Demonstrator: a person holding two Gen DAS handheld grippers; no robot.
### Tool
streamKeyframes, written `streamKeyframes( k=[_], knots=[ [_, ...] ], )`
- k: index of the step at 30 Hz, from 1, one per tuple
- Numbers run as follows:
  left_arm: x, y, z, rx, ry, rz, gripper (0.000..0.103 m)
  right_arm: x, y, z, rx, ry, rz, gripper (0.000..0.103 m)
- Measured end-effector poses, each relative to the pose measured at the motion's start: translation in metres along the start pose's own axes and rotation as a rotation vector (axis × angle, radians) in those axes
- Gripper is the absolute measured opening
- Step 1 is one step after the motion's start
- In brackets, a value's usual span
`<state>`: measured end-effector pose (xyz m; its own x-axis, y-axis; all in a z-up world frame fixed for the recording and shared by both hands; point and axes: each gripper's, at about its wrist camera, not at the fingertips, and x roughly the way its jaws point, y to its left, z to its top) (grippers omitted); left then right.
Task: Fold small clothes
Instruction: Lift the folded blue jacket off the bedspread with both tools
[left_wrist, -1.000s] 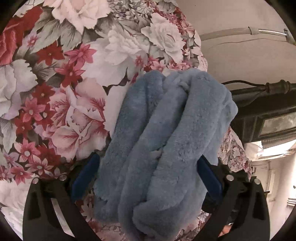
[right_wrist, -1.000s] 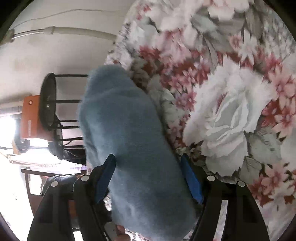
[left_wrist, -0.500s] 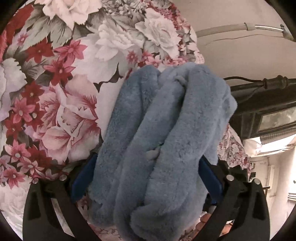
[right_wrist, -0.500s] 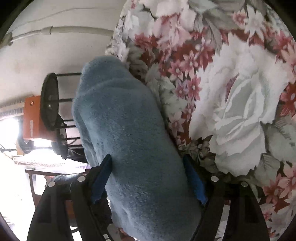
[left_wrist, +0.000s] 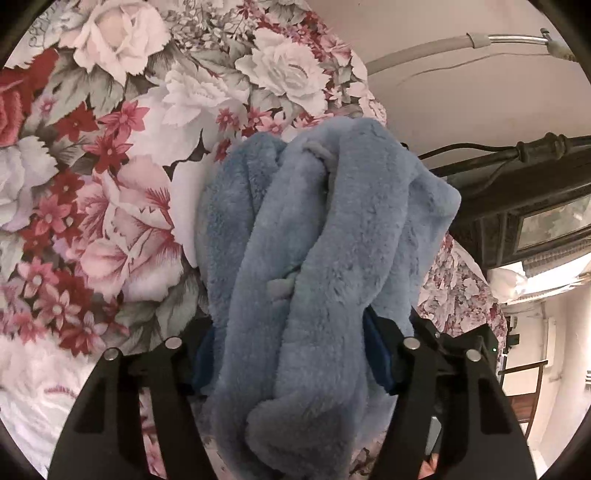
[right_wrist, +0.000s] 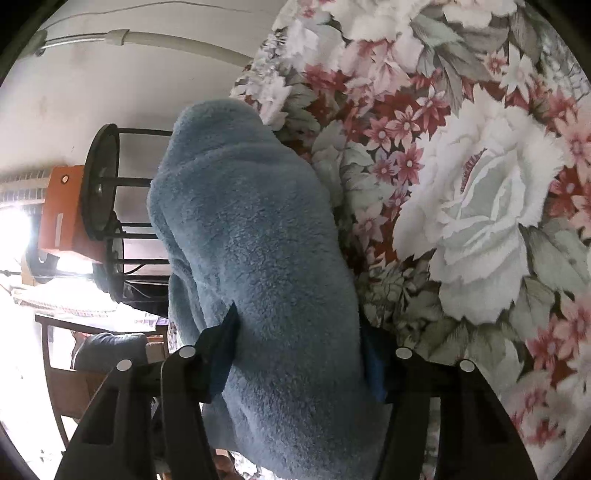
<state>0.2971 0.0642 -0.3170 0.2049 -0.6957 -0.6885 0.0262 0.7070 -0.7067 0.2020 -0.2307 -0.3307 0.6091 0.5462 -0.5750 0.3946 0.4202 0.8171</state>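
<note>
Your left gripper (left_wrist: 291, 354) had just been closing, and its blue pads (left_wrist: 376, 354) pressed into a bunched blue fleece garment (left_wrist: 317, 236) that filled the gap between the jaws; the fabric ran forward from the fingers in several thick folds, a small cord knot showing near the far end, and spilled back over the gripper toward the camera. Your right gripper (right_wrist: 299, 354) had likewise just been closing, its dark pads (right_wrist: 221, 343) clamped on another part of the same blue fleece garment (right_wrist: 251, 236), which here formed one smooth rounded roll extending ahead of the fingers. Beneath and beyond both grippers lay a floral bedcover (left_wrist: 110, 184) printed with white roses and red blossoms: left of the garment for your left gripper, right of it for your right gripper (right_wrist: 480, 221). Ahead and left of your right gripper stood a black wire stand (right_wrist: 107, 199) and an orange box (right_wrist: 59, 210) against a pale wall.
</note>
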Motion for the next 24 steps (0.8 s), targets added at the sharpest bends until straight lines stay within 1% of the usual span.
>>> streamKeyframes(
  k=[5,10,12,17,24],
  knots=[
    [-0.011,-0.021,-0.015,0.043,0.010,0.041,0.063,-0.015,0.007,-0.011,0.027,0.000,0.004,0.059],
    [-0.038,-0.034,-0.032,0.080,-0.011,0.102,0.063,-0.028,0.006,-0.027,0.075,0.022,0.045,0.059],
    [-0.054,-0.037,-0.039,0.077,-0.032,0.124,0.063,-0.031,0.013,-0.037,0.082,0.031,0.058,0.059],
    [-0.113,-0.036,-0.056,0.055,-0.144,0.173,0.063,-0.031,0.052,-0.069,0.020,0.064,0.113,0.059],
    [-0.215,-0.016,-0.086,-0.014,-0.325,0.192,0.061,-0.011,0.108,-0.117,-0.045,0.185,0.219,0.059]
  ],
)
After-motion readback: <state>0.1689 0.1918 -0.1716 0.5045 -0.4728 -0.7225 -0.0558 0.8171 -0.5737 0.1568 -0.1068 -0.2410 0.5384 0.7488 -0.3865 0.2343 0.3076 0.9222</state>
